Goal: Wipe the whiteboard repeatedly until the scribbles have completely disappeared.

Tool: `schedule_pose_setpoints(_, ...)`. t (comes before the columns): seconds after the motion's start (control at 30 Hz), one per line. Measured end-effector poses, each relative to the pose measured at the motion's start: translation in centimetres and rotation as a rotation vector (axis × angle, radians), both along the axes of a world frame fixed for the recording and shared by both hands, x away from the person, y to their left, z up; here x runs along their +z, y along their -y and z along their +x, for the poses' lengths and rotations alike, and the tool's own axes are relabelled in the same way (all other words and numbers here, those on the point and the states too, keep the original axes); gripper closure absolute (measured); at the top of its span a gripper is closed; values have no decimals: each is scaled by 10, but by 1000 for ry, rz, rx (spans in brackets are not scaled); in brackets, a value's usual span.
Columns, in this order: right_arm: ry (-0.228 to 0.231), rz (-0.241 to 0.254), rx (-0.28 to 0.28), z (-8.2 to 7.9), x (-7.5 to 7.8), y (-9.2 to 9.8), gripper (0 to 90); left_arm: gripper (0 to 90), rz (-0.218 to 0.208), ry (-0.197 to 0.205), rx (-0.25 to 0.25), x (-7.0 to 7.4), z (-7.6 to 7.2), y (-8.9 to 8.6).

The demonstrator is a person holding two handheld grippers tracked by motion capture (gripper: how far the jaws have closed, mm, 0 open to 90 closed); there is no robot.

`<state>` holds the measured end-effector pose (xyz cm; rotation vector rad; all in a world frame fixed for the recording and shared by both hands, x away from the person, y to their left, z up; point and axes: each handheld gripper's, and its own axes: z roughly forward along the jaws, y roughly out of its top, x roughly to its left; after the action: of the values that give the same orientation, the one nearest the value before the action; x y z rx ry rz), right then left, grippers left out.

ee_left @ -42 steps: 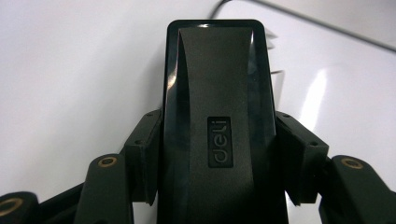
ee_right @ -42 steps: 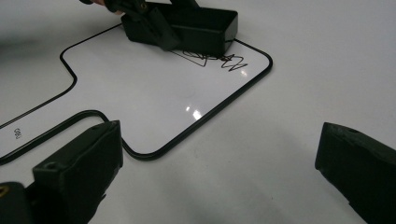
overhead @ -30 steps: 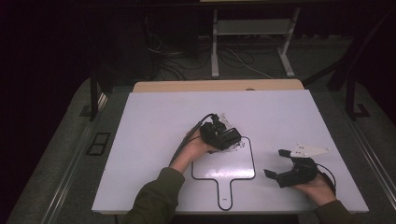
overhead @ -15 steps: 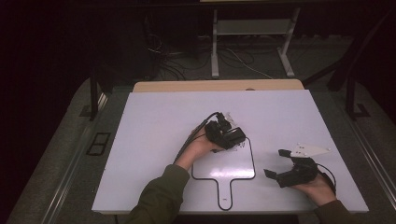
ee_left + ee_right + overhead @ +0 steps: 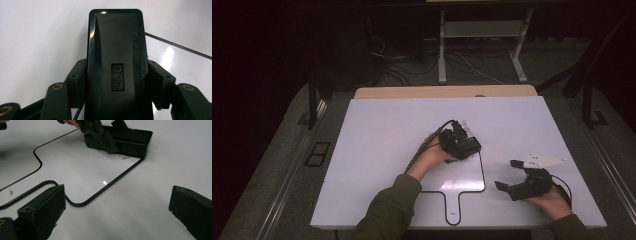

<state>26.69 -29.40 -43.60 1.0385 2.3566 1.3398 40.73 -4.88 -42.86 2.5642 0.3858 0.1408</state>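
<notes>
The landmark here is a small handheld whiteboard (image 5: 452, 175), a white panel with a thin black border and a short handle, lying flat on the white bench (image 5: 377, 130) with its handle pointing toward the person.

The left claw (image 5: 462, 145) sits at the far right corner of the whiteboard, clamped on a black whiteboard eraser (image 5: 116, 60). In the left gripper view the eraser stands lengthwise between the two black jaws, its top face bearing a raised "deli" badge, and both jaws press against its long sides. The right gripper view shows the eraser (image 5: 130, 141) resting low over that corner, just beside a small scribble of marker ink on the board's surface; whether the eraser's underside touches the board cannot be told. The person's left hand (image 5: 429, 157) lies over the whiteboard's far left part.

The right claw (image 5: 512, 175) is off the whiteboard, well to its right on the bench, held in the right hand (image 5: 552, 200). Its jaws stand wide apart with nothing between them, and the whiteboard's rounded near right corner lies just beyond them in the right gripper view.
</notes>
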Motion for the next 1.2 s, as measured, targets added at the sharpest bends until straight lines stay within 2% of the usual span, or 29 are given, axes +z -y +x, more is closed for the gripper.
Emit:
schedule_pose_setpoints(0.03,-1,1,0,0,0,0,0,395,-10,-12,-15,-1,-6,4)
schedule_pose_setpoints(0.1,1,2,1,0,0,0,0,396,10,0,-61,0,-15,11)
schedule_pose_setpoints(0.17,1,2,0,-1,0,0,0,396,5,-2,-52,0,-15,13)
schedule_pose_setpoints(0.27,0,1,-4,-1,1,0,0,396,-16,-5,28,-1,0,6)
schedule_pose_setpoints(0.3,2,1,-3,-1,1,1,0,396,-6,5,37,-1,8,3)
schedule_pose_setpoints(0.37,1,0,-2,-1,1,1,0,396,-16,-19,84,-1,14,1)
schedule_pose_setpoints(0.4,-3,1,-4,-1,1,1,0,396,1,-25,74,1,16,2)
schedule_pose_setpoints(0.43,-3,1,-2,-1,0,0,0,395,0,-26,78,1,15,4)
schedule_pose_setpoints(0.47,-1,0,1,0,0,0,0,396,8,-16,62,0,12,7)
schedule_pose_setpoints(0.6,0,0,4,0,0,0,0,395,10,-28,-34,0,-5,22)
schedule_pose_setpoints(0.67,-1,1,1,-1,0,0,0,395,19,-17,-45,1,-8,27)
schedule_pose_setpoints(0.73,-2,1,-1,-1,0,0,0,396,9,-7,-5,0,-1,25)
schedule_pose_setpoints(0.8,-2,-1,-1,-1,1,0,0,396,21,7,37,0,11,19)
schedule_pose_setpoints(0.83,-2,0,-1,-1,1,0,0,396,2,0,71,0,15,17)
schedule_pose_setpoints(0.87,0,0,0,-1,1,1,0,396,14,1,77,0,19,15)
schedule_pose_setpoints(0.9,1,0,1,-1,1,1,0,395,-5,0,94,-1,19,15)
schedule_pose_setpoints(0.93,0,0,1,-1,0,1,0,395,38,8,65,2,19,15)
schedule_pose_setpoints(0.97,-1,2,0,-1,0,1,0,395,34,9,58,2,14,18)
schedule_pose_setpoints(1.1,-2,2,1,-1,0,1,0,395,14,3,-22,0,-8,33)
schedule_pose_setpoints(1.17,-2,2,3,-1,0,1,0,395,21,9,-41,0,-12,37)
schedule_pose_setpoints(1.2,-1,1,2,-1,1,1,0,395,12,-4,-36,0,-9,36)
